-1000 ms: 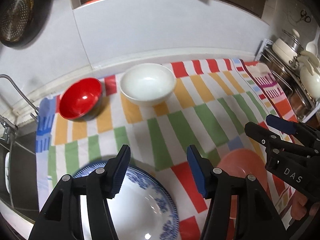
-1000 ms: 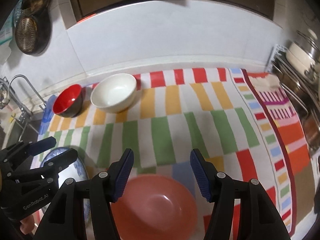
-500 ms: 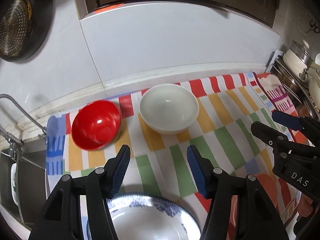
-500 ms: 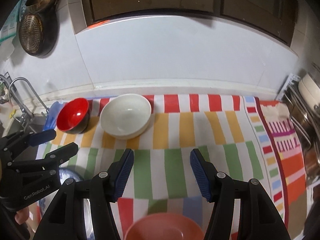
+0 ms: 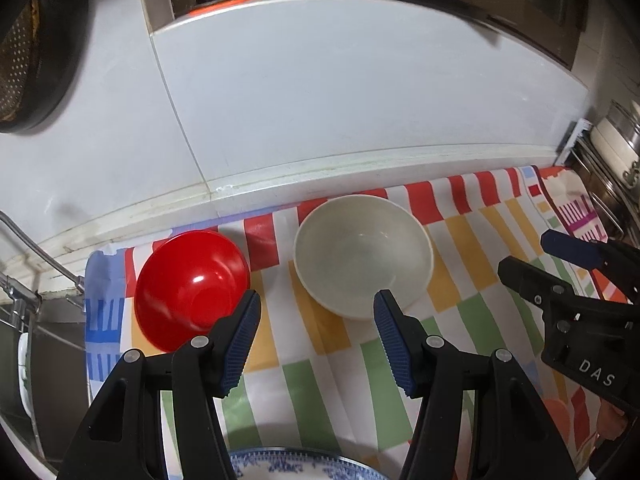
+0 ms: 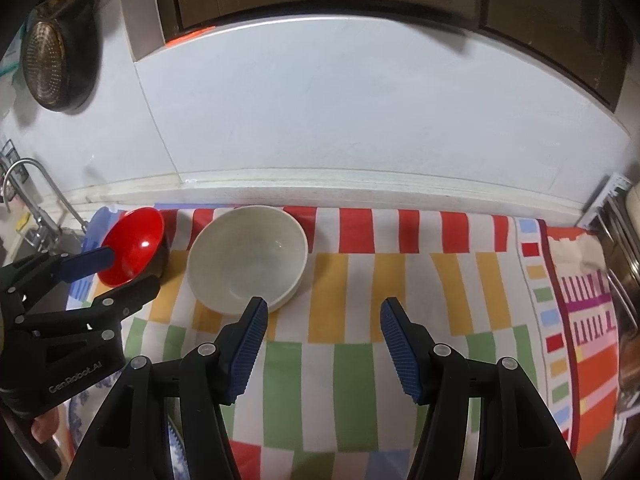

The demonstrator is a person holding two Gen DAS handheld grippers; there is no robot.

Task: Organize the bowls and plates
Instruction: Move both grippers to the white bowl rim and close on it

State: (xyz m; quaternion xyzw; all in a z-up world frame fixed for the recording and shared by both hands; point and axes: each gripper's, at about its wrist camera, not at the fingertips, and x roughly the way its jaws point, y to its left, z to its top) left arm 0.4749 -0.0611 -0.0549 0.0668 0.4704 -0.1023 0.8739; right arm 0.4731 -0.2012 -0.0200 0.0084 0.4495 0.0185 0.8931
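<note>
A red bowl [image 5: 192, 288] and a larger white bowl [image 5: 362, 256] stand side by side at the back of the striped cloth [image 5: 348, 392], both upright and empty. My left gripper [image 5: 316, 308] hovers open and empty, its fingertips level with the gap between the two bowls. My right gripper [image 6: 322, 308] is open and empty too, over cloth just right of the white bowl [image 6: 246, 258]. Each gripper shows in the other's view: right gripper [image 5: 526, 252], left gripper [image 6: 132, 270] in front of the red bowl [image 6: 132, 246]. A blue-patterned plate [image 5: 288, 464] peeks in at the bottom edge.
A sink with a faucet [image 6: 36, 184] lies left of the cloth. A dish rack with pots [image 5: 612, 152] stands at the right. A strainer [image 6: 48, 64] hangs on the white wall [image 6: 360, 100] behind the bowls. The person's thumb [image 6: 44, 428] shows under the left gripper.
Both grippers have moved toward the back wall. The red and white bowls now sit close to the fingertips; the blue plate and the orange bowl have slipped under the views' lower edges. Openings unchanged.
</note>
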